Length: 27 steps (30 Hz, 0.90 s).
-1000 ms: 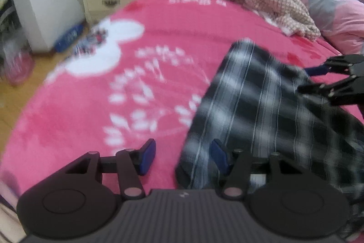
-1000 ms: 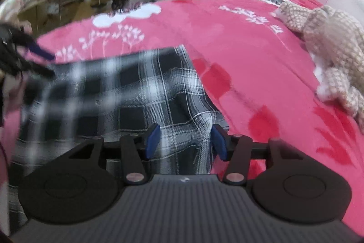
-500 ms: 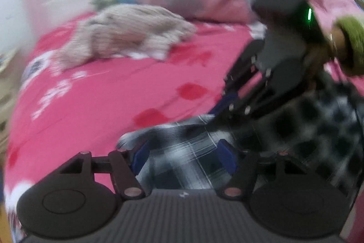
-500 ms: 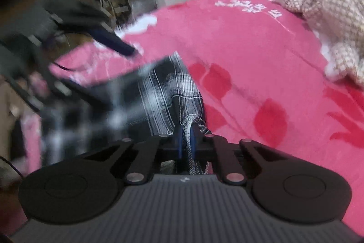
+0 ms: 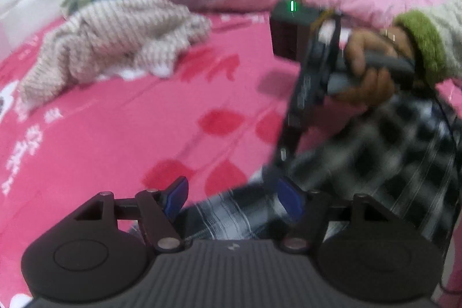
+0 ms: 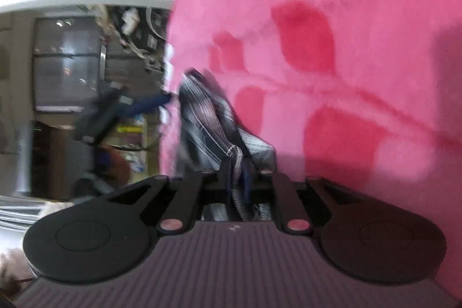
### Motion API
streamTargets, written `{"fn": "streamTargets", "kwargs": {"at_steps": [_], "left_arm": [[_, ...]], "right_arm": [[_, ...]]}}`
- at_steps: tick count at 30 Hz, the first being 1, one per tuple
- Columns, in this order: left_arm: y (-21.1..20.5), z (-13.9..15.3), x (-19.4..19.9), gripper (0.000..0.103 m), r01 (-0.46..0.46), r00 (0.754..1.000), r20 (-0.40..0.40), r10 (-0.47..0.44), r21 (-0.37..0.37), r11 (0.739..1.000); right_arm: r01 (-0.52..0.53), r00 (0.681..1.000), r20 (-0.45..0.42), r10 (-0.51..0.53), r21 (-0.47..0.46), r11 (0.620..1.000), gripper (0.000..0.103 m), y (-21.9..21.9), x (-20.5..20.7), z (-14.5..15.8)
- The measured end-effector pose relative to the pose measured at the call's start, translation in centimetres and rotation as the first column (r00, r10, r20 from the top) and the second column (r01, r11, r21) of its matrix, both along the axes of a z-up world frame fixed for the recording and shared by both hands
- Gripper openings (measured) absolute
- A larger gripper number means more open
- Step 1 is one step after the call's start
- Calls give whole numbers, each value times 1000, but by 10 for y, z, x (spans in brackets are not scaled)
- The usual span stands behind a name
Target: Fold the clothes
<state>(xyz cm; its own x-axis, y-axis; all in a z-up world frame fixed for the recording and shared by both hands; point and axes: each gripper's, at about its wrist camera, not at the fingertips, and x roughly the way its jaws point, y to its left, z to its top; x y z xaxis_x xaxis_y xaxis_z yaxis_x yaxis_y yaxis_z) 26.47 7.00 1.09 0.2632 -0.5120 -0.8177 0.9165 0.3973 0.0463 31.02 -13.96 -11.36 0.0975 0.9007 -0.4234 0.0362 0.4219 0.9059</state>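
Right tool (image 6: pixel 235 181) pinches a bunched edge of the plaid garment (image 5: pixel 375 158) low centre on the pink bed (image 5: pixel 115 134), while the left tool (image 5: pixel 231 201), jaws just widening, straddles cloth unpressed; a fold seems underway, needing a left grip next.

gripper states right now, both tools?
Left tool: open, plaid garment between its fingers, ungripped, jaws just widened.
Right tool: shut on plaid garment.
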Motion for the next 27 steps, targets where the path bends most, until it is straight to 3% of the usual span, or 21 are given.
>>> {"fn": "streamTargets", "kwargs": {"at_steps": [1, 3, 4, 8, 10, 11, 15, 18, 21, 24, 27], "left_arm": [[-1, -3, 0, 69, 8, 1000, -3, -8, 12, 1000], [-3, -6, 0, 69, 33, 999, 1, -33, 28, 999], [-4, -7, 0, 69, 47, 999, 5, -47, 36, 998], [-14, -11, 3, 66, 140, 990, -15, -139, 71, 988], [-21, -18, 6, 49, 197, 980, -65, -190, 116, 973], [-23, -21, 6, 45, 218, 975, -81, -208, 140, 966], [-23, -24, 5, 25, 263, 964, -94, -250, 174, 949], [-16, -14, 7, 17, 262, 963, -103, -249, 139, 955], [-14, -5, 13, 17, 260, 960, -136, -245, 103, 960], [-23, -15, 29, 20, 230, 955, -218, -202, 114, 966], [-31, -35, 50, 35, 171, 943, -308, -127, 120, 978]], "right_arm": [[3, 998, 64, -1, -19, 1000, 20, -2, -4, 10], [8, 980, 199, 4, -62, 998, 44, -5, -11, 30], [-8, 966, 257, 31, -88, 996, 47, -2, -15, 38], [-78, 879, 443, 177, -231, 970, 49, 18, -32, 58], [-103, 832, 492, 255, -315, 944, 49, 33, -37, 56], [-110, 818, 502, 281, -343, 933, 46, 38, -40, 55], [-130, 780, 534, 326, -370, 920, 14, 46, -44, 52], [-196, 797, 513, 319, -279, 940, 10, 38, -43, 56], [-246, 882, 390, 265, -99, 964, 10, 26, -27, 47], [-175, 956, 227, 184, -61, 983, 12, 14, -8, 24], [-80, 985, 143, 97, -121, 989, 11, 2, 2, 9]]}}
